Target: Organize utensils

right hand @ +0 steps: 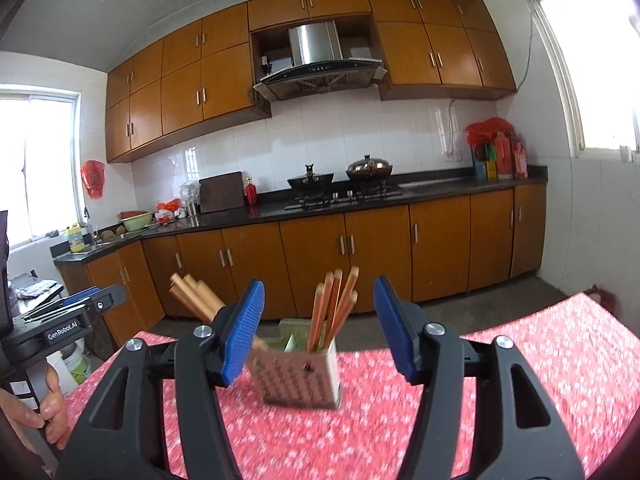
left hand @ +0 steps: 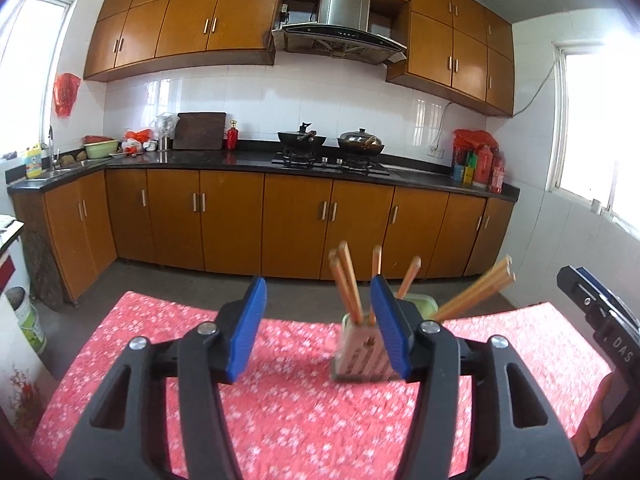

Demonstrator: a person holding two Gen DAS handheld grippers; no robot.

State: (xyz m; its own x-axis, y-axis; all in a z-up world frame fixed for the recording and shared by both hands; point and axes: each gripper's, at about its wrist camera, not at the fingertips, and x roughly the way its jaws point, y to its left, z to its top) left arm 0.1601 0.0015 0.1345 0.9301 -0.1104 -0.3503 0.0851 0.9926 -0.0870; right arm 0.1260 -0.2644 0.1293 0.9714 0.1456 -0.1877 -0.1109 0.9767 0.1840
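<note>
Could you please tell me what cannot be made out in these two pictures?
- Chopstick holder: right side hidden by the left gripper's finger, left wrist view.
- Chopsticks: lower ends hidden inside the holder, right wrist view.
- Holder's pattern: blurred in both views.
- Bottle labels on the counter: too small.

The left gripper with blue ribbed pads stands open above the red flowered tablecloth. Behind its right pad, a beige perforated holder carries orange-brown wooden chopsticks.
</note>
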